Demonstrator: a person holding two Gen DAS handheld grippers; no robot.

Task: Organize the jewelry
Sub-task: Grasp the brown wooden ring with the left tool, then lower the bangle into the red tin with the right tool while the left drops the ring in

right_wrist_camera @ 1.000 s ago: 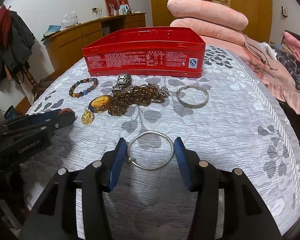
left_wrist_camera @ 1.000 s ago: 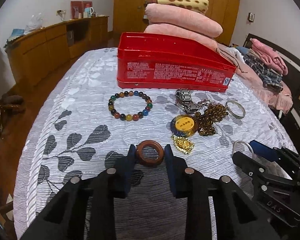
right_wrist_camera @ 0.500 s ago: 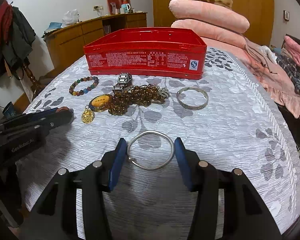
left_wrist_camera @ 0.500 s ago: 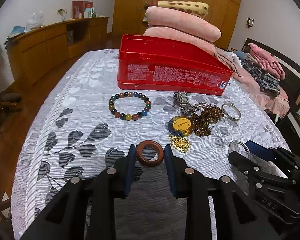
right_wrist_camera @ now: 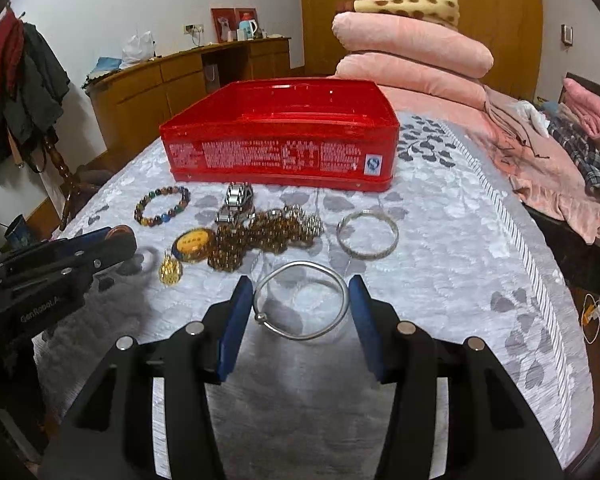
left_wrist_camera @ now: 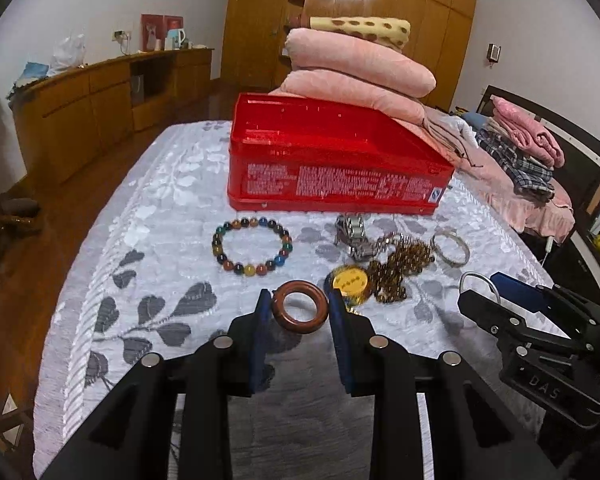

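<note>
My left gripper (left_wrist_camera: 299, 312) is shut on a brown wooden ring (left_wrist_camera: 300, 329), held just above the bedspread. My right gripper (right_wrist_camera: 300, 300) is shut on a thin silver bangle (right_wrist_camera: 320, 334), which casts a shadow on the cloth below. Each gripper shows in the other's view: the right gripper (left_wrist_camera: 482, 288) at the right edge, the left gripper (right_wrist_camera: 116, 240) at the left. An open red tin box (left_wrist_camera: 332, 172) (right_wrist_camera: 280, 156) stands beyond the jewelry. In front of it lie a multicoloured bead bracelet (left_wrist_camera: 252, 270) (right_wrist_camera: 148, 222), a metal watch (left_wrist_camera: 354, 236) (right_wrist_camera: 238, 200), an amber bead necklace (left_wrist_camera: 396, 268) (right_wrist_camera: 260, 236), a yellow pendant (left_wrist_camera: 352, 282) (right_wrist_camera: 192, 244) and a flat silver bangle (left_wrist_camera: 458, 260) (right_wrist_camera: 364, 255).
Everything lies on a bed with a white leaf-patterned spread (right_wrist_camera: 460, 240). A gold charm (right_wrist_camera: 170, 270) rests by the pendant. Folded pink blankets (left_wrist_camera: 360, 64) are stacked behind the box. Clothes are piled at the right (left_wrist_camera: 524, 140). Wooden cabinets (left_wrist_camera: 80, 120) line the left wall.
Both grippers keep their hold on the ring and the bangle. The box and jewelry sit a little lower in the left wrist view; otherwise nothing has visibly moved.
</note>
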